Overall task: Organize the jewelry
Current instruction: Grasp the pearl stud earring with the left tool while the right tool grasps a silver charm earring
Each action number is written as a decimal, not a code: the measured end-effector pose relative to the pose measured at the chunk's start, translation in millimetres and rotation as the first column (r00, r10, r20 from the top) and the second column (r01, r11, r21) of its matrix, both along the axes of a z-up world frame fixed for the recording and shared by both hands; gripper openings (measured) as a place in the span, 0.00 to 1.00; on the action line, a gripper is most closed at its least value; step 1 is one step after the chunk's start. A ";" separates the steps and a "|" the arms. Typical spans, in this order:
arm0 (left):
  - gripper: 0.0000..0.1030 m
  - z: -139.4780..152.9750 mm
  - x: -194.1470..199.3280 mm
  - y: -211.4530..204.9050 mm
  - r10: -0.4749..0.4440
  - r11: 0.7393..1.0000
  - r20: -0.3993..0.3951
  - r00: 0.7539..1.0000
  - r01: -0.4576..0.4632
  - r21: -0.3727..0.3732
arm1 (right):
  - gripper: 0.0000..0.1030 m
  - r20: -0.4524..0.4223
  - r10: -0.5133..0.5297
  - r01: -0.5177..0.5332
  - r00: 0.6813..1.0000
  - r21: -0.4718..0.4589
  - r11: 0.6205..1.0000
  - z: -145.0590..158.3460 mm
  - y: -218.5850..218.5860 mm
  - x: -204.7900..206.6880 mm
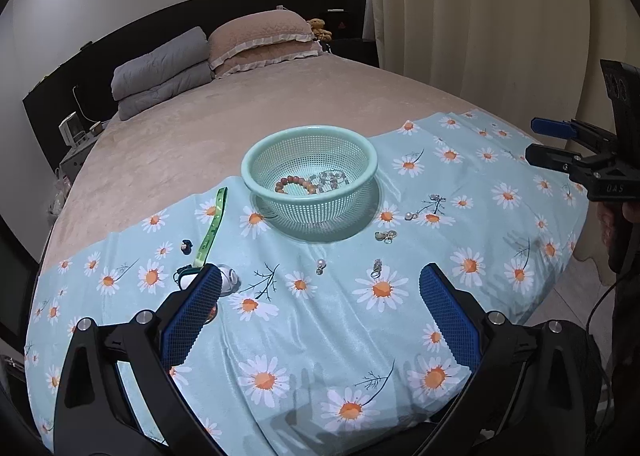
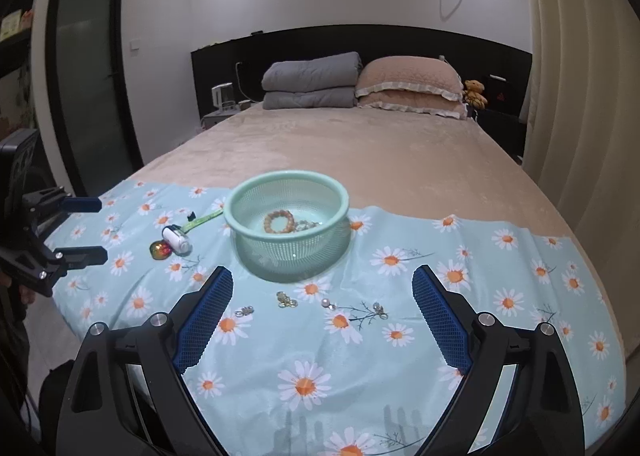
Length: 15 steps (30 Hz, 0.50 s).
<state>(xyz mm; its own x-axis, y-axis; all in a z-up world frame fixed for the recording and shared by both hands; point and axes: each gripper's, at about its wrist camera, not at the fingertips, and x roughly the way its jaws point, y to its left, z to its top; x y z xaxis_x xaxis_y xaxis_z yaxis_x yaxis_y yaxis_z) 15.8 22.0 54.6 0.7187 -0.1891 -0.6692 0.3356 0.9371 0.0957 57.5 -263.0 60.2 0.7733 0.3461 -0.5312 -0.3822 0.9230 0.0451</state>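
Observation:
A mint mesh basket (image 1: 310, 133) (image 2: 286, 178) stands on the daisy cloth and holds a brown bead bracelet (image 1: 294, 185) (image 2: 278, 221) and a clear bead one (image 1: 332, 177). Small pieces lie loose in front of it: a pearl drop (image 1: 321, 266), a silver charm (image 1: 376, 268) (image 2: 245, 311), gold rings (image 1: 386, 236) (image 2: 286, 300) and pearl earrings (image 1: 426, 210) (image 2: 378, 309). My left gripper (image 1: 320, 276) (image 2: 96, 228) hovers open over the pearl drop, holding nothing. My right gripper (image 2: 323, 276) (image 1: 538, 142) is open and bare above the gold rings.
A white watch (image 2: 176, 239) with a green strap (image 1: 212, 228), a red-green gem (image 2: 161, 249) and a small dark ring (image 1: 185, 245) lie left of the basket. The cloth (image 2: 360, 368) covers the bed's foot. Pillows (image 2: 408, 84) sit far back, a curtain (image 2: 580, 96) on the right.

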 end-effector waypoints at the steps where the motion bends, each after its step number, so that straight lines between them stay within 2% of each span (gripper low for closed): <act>1: 0.94 -7.1 2.4 -1.0 -0.001 1.000 -0.001 1.000 0.001 0.010 | 0.84 -0.005 -0.014 0.014 1.000 0.000 1.000 -6.5 -2.1 3.9; 4: 0.94 -29.3 14.3 -2.0 0.022 0.999 -0.011 1.000 -0.021 0.027 | 0.84 -0.018 -0.047 0.047 0.999 0.003 0.999 -26.5 -9.9 17.9; 8: 0.94 -57.5 34.4 -3.7 0.029 1.000 -0.051 0.998 -0.028 0.011 | 0.84 -0.052 -0.097 0.096 0.994 -0.014 0.995 -58.3 -21.9 37.2; 13: 0.93 -82.3 57.2 -15.8 0.017 0.998 -0.024 1.000 -0.015 0.056 | 0.84 -0.111 -0.124 0.120 0.986 -0.038 0.992 -93.4 -30.0 63.3; 15: 0.91 -90.7 68.6 -18.9 0.005 0.999 -0.041 0.999 -0.003 0.051 | 0.83 -0.132 -0.125 0.118 0.983 -0.061 0.991 -108.4 -29.8 75.5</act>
<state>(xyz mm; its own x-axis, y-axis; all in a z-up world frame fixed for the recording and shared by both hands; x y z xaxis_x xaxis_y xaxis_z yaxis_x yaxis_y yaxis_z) 84.4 3.0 -36.1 0.6909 -0.1515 -0.7069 0.3366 0.9327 0.1291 133.0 -292.9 -48.2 0.7277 0.2232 -0.6486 -0.2610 0.9645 0.0390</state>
